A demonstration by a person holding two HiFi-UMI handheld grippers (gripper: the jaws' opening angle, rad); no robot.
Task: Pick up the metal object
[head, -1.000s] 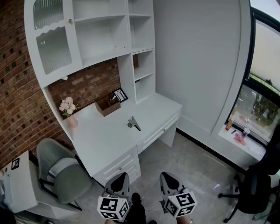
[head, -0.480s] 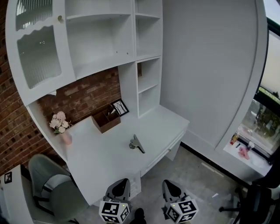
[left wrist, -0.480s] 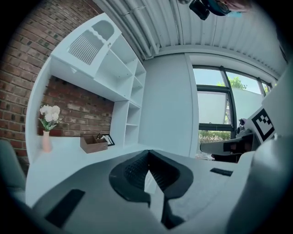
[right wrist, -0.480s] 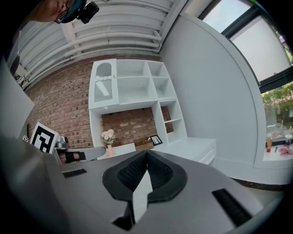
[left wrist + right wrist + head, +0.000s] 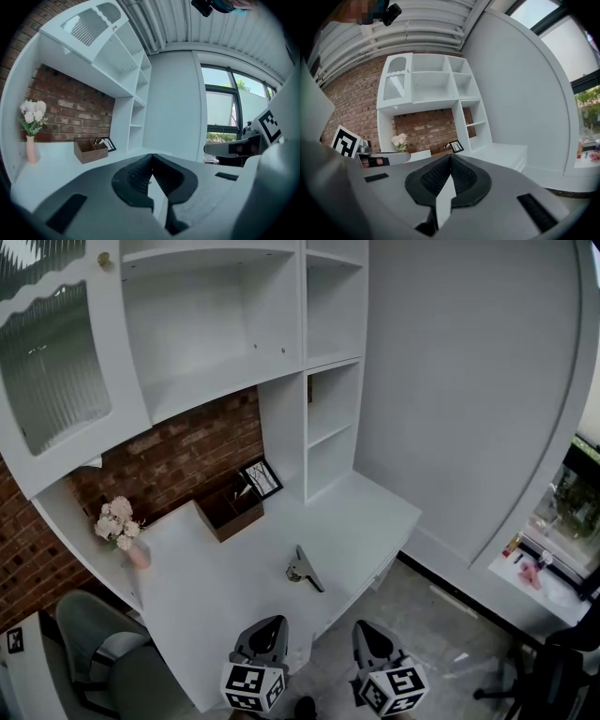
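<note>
Metal object (image 5: pixel 305 570): a grey piece with a thin arm pointing out to one side. It lies flat on the desk, close to the front edge and nearer the right end than the left. Neither gripper touches it.
White desk (image 5: pixel 216 587): its back edge meets the brick wall and the shelving, and its right end stops near the plain grey wall.
Left gripper (image 5: pixel 271 623): held low in front of the desk's front edge and well short of the metal object. In the left gripper view its ribbed black pads (image 5: pixel 138 174) are pressed together with nothing between them.
Right gripper (image 5: pixel 367 627): just beside the left one, over the grey floor (image 5: pixel 441 615) and off the desk. In the right gripper view its jaws meet at the tips and grip nothing.
Wooden box (image 5: pixel 230 509): stands at the back edge against the brick wall (image 5: pixel 178 460), well apart from the metal object.
Picture frame (image 5: pixel 261 478): leans just beside the box, towards the shelving.
Flowers (image 5: pixel 113 520): pale blooms in a pink vase (image 5: pixel 138 556) at the back left corner.
Shelving (image 5: pixel 328 399): white open compartments rising from the desk's back edge.
Chair (image 5: pixel 103 662): grey-green, at the left end of the desk.
</note>
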